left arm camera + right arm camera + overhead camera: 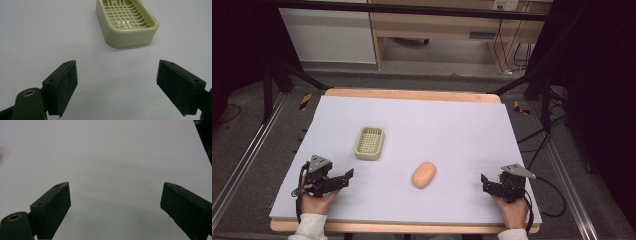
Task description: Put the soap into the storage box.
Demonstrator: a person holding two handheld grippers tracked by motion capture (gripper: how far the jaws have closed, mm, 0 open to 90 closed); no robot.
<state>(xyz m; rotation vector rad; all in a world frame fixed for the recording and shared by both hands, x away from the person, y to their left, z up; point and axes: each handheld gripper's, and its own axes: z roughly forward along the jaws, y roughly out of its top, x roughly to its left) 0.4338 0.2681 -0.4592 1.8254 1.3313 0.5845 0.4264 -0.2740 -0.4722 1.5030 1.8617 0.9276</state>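
High view: we see a peach-coloured bar of soap point(424, 174) lying flat near the middle of the table's white sheet point(452, 125), between the two grippers and well apart from both.
Soap dish: a pale green soap dish point(370, 143) with a slotted grid floor stands up-left of the bar, near it but not touching; it is empty.
Left gripper: the left gripper point(346, 176) rests low at the front left, released, nothing between its jaws. In the left gripper view the dish point(126, 22) lies straight ahead, beyond the jaws.
Right gripper: the right gripper point(484, 181) sits at the front right, jaws spread wide and empty; its own view looks across bare sheet.
Handling, soap: we judge the bar light, rigid and smooth, with rounded edges; slip under the pads is the main risk, and hard clamping may mark it.
Grip point: we recommend taking it across the short width at mid-length, pads on the two long flanks.
Handling, dish: we judge it light, stiff plastic, liable to slide if bumped.
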